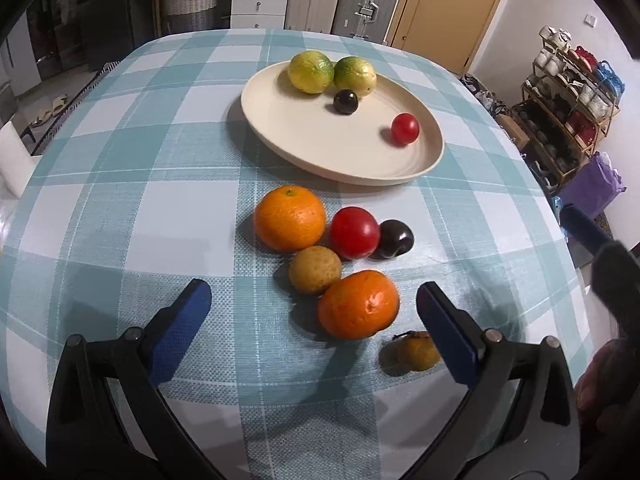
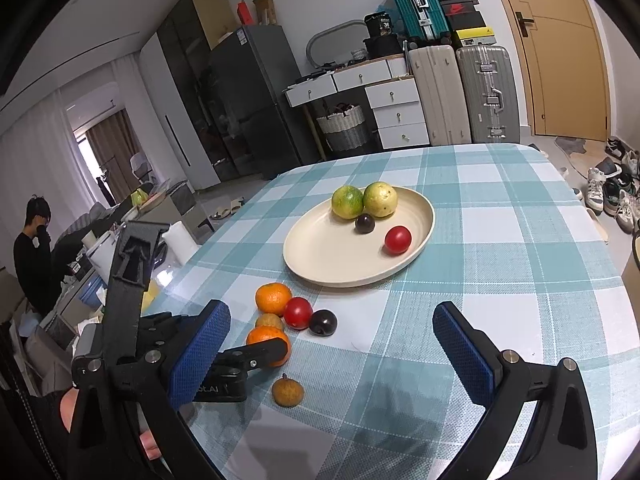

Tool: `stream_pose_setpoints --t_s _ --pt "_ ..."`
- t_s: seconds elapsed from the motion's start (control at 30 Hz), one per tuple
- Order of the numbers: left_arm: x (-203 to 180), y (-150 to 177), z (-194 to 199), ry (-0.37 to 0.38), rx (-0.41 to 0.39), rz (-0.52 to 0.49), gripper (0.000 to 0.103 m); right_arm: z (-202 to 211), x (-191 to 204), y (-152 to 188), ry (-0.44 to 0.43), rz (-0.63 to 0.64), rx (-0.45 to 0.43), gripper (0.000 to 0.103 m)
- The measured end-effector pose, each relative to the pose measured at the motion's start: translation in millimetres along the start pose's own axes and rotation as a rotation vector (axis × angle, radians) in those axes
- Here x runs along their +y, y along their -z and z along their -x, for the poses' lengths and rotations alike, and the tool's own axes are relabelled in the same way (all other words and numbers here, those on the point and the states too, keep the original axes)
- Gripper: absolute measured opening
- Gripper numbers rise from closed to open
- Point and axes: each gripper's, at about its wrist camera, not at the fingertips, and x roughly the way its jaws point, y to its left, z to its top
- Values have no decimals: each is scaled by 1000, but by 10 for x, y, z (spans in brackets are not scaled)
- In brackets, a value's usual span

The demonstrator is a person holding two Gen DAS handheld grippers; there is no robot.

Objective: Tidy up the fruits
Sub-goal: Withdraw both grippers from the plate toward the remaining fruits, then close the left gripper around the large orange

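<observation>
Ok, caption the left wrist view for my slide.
Open left gripper hovers over loose fruit near the plate.

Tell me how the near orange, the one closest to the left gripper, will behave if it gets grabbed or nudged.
The near orange looks round, so a nudge would probably roll it, likely into the small brownish fruit touching it. Its dimpled peel should grip fairly well against the textured blue fingers. It seems firm, though a hard squeeze might bruise it.

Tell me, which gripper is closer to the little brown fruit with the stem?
Left. The left gripper has the brown fruit beside its finger; the right gripper sits farther off.
</observation>
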Motion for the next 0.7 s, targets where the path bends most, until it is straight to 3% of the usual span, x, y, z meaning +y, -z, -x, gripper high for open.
stream_pose_setpoints --t_s 0.1,0.2,0.37,0.47,0.7 --pt "-4 11 15 28 -1 4 100 -20 -2 7 0 -1 7 103" --pt "-2 25 6 76 14 3 88 -30 3 4 -3 0 12 103" --pt "8 50 -54 105 46 3 58 -56 38 12 -14 17 24 103" --pt "37 54 -53 192 57 25 41 -63 44 17 -14 19 25 103" --pt "36 61 -15 197 45 15 38 -64 42 38 -15 7 33 103"
